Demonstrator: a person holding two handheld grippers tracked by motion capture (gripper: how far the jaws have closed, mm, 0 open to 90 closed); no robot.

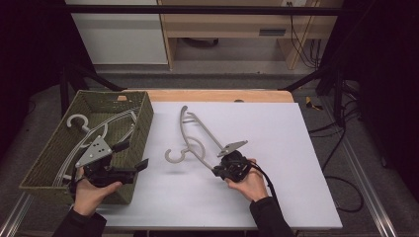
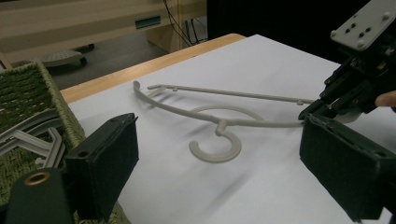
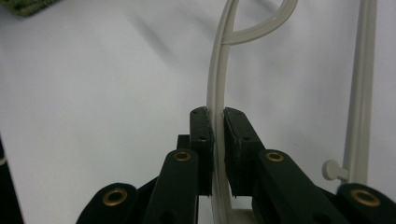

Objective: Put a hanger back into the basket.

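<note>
— So, where do we stand with the hanger point(image 1: 197, 140)?

— We have it pinched in the right gripper point(image 3: 218, 122): both pads are pressed on the thin curved arm near one end, and the rest reaches out over the white table point(image 1: 276, 133). Its hook point(image 2: 215, 148) hangs near the sheet, with a shadow under it, so we judge that end to be just off the surface.

— Why grip so far out on the arm?

— Probably because that end lay nearest our right hand point(image 1: 249, 180), and the flat rib gives the pads two parallel faces. The cost is leverage: the long free end may swing.

— And the left gripper point(image 1: 132, 155)?

— Its jaws stand wide apart with nothing between them, waiting at the near corner of the woven basket point(image 1: 143, 118), where other hangers point(image 1: 86, 131) already lie.

— Room to move?

— Open sheet lies between the hanger and the basket. The basket's wall is the edge to mind; we would need to clear it, and the hook could catch on the weave.
</note>
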